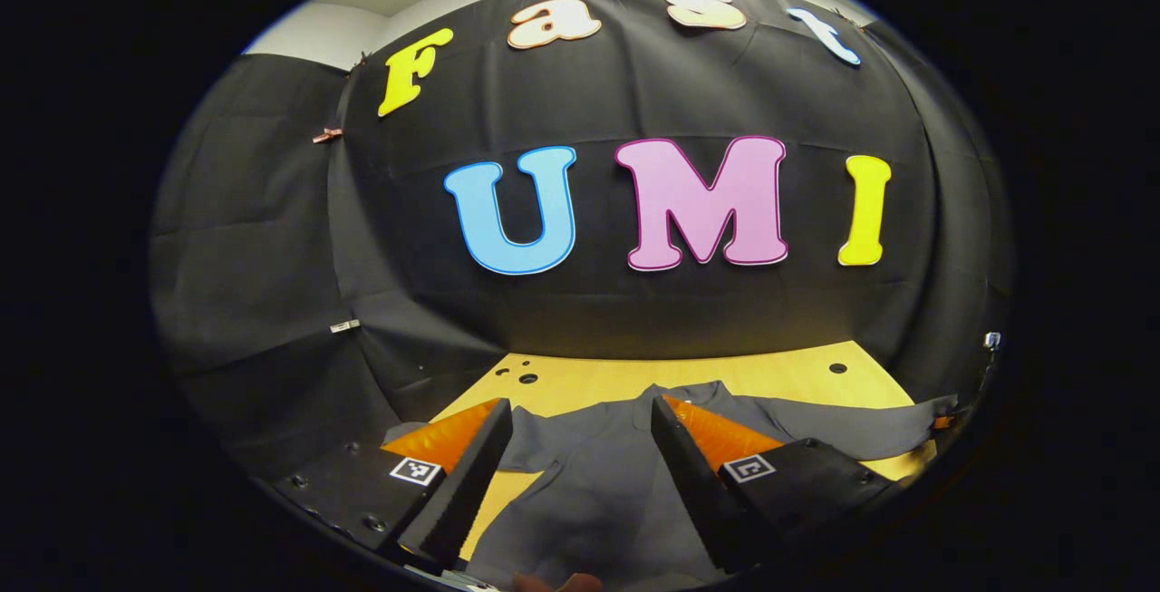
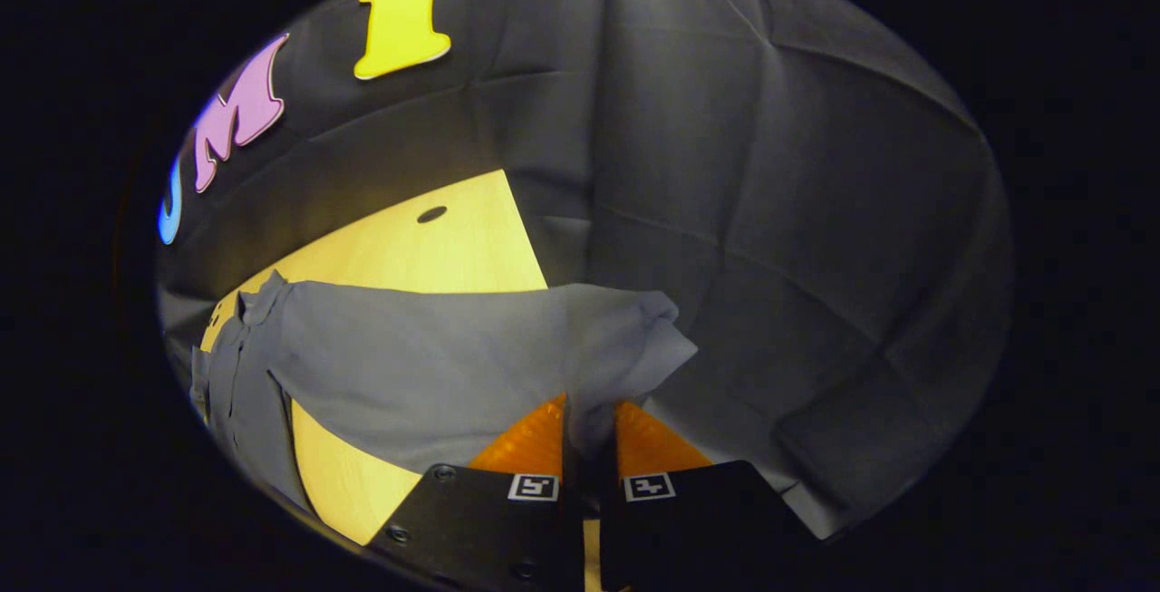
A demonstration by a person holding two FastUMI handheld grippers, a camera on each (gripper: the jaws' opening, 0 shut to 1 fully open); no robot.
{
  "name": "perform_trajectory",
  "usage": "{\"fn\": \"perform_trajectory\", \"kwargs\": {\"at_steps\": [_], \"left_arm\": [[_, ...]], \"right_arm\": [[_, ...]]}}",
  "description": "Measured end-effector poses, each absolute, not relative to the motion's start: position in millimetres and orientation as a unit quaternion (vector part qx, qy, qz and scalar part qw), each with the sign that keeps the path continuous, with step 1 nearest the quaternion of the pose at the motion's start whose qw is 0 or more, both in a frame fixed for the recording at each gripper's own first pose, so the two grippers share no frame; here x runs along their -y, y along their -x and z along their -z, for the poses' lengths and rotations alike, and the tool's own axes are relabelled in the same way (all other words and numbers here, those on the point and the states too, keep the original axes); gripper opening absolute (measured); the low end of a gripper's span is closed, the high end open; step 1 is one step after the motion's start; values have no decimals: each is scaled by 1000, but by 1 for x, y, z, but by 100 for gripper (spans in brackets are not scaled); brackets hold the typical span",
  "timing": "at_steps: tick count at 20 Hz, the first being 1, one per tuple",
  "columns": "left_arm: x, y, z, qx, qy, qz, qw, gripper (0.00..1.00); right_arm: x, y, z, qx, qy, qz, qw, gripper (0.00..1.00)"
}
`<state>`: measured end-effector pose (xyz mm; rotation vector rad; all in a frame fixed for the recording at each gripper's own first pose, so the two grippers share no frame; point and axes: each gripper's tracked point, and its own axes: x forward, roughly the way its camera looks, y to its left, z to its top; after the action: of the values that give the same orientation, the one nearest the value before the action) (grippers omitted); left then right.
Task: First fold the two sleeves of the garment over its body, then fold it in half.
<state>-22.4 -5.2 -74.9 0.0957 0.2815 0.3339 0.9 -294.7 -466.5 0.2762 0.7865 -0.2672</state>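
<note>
Black cloth walls close in your booth around a yellow wooden table [image 1: 580,379]. Your left gripper [image 1: 580,456] hovers with its fingers spread wide, and the grey garment [image 1: 598,483] lies flat on the table just beyond and beneath them, its collar between the two fingertips. Your right gripper [image 2: 589,429] has its fingers pressed together on the cuff end of one sleeve [image 2: 453,365], which stretches away from the fingertips to your left, lifted off the table, back toward the garment's body at the far left.
</note>
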Motion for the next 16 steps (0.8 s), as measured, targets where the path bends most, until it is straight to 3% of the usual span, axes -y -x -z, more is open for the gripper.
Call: {"fn": "perform_trajectory", "kwargs": {"at_steps": [8,16], "left_arm": [[-39,27,80,-131,-36,-152,979,97],[-126,54,87,-131,-12,-150,980,97]], "right_arm": [[270,-13,368,-300,-119,128,938,11],[184,-21,267,-235,-106,117,959,11]]}}
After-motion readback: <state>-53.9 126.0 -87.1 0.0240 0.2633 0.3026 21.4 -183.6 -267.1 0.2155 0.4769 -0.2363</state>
